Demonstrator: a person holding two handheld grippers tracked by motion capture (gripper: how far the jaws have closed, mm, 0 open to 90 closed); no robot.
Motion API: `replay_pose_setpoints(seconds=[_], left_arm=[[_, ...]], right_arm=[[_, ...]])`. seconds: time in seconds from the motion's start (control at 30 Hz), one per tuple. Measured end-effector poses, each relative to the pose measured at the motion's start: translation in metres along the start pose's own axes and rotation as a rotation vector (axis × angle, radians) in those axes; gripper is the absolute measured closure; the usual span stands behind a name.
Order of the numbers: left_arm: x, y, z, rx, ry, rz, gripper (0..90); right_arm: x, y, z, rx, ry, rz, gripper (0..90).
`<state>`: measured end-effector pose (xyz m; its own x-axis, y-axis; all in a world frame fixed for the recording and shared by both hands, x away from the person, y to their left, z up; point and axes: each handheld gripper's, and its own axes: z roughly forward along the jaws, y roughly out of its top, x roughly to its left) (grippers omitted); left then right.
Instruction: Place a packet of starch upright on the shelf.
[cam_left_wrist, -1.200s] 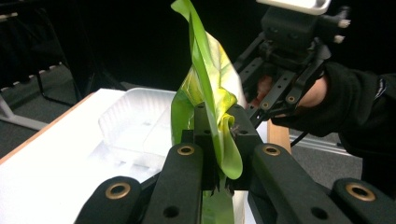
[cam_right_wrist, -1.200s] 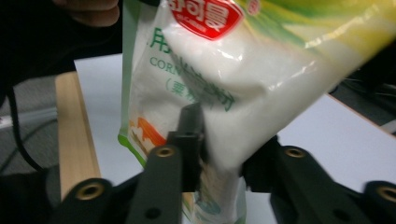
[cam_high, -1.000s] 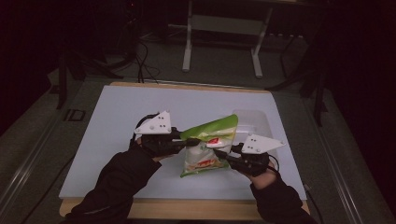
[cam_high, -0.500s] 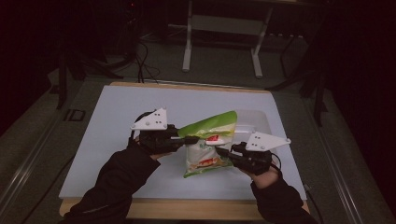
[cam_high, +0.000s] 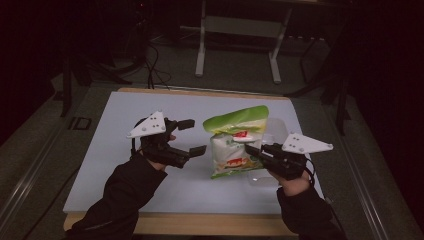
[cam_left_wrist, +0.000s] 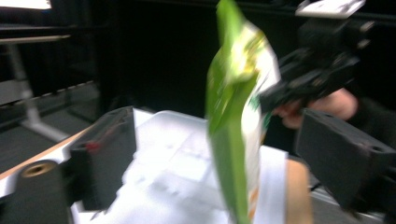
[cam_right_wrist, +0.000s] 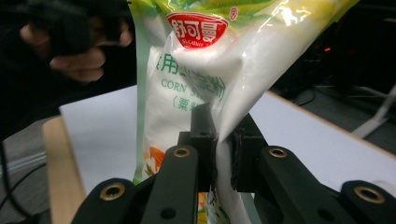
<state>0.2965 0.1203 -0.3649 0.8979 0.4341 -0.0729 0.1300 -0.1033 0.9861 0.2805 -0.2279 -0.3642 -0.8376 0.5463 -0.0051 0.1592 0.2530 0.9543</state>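
A green and white bag of corn starch hangs upright above the white table top. My right gripper is shut on the bag's right edge, and the right gripper view shows its jaws pinching the plastic of the bag. My left gripper is left of the bag, and its jaws have just been opening. They now stand wide apart and touch nothing. In the left gripper view, the bag hangs a little beyond the gripper, with the other gripper behind it.
A clear plastic tray lies on the table behind and under the bag, also seen as a pale tray in the left gripper view. A wooden edge runs along the table's near side. A metal stand is beyond the far edge.
The left gripper's jaws opened and let go of the bag's left edge. The bag swung upright and now hangs from the right gripper alone, which rose slightly.
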Motion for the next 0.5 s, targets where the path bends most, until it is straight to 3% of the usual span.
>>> replay_pose_setpoints(seconds=[0.1,0.17,0.3,0.33,0.37,0.4,0.47,0.5], left_arm=[[0.0,-0.009,-0.003,-0.013,0.0,-0.024,11.0],[-0.001,-0.015,-0.004,0.003,0.008,-0.032,8.5],[-0.005,-0.03,-0.006,0.036,0.019,-0.011,8.5],[-0.006,-0.032,-0.007,0.037,0.023,-0.005,8.4],[-0.007,-0.035,-0.008,0.042,0.023,0.002,8.4],[-0.009,-0.038,-0.009,0.048,0.029,0.008,4.8],[-0.01,-0.041,-0.01,0.052,0.035,0.011,3.3],[-0.01,-0.052,-0.014,0.066,0.058,0.006,2.5]], right_arm=[[-0.005,0.002,-0.006,-0.017,-0.029,0.009,82.5],[-0.016,0.005,-0.016,-0.042,-0.082,0.021,82.6],[-0.028,0.005,-0.026,-0.062,-0.129,0.042,82.6],[-0.04,0.004,-0.034,-0.073,-0.168,0.065,82.6],[-0.04,0.004,-0.034,-0.073,-0.168,0.065,82.6],[-0.048,0.003,-0.04,-0.074,-0.21,0.068,82.6],[-0.048,0.003,-0.04,-0.074,-0.21,0.068,82.6],[-0.062,-0.001,-0.046,-0.069,-0.258,0.084,82.6]])
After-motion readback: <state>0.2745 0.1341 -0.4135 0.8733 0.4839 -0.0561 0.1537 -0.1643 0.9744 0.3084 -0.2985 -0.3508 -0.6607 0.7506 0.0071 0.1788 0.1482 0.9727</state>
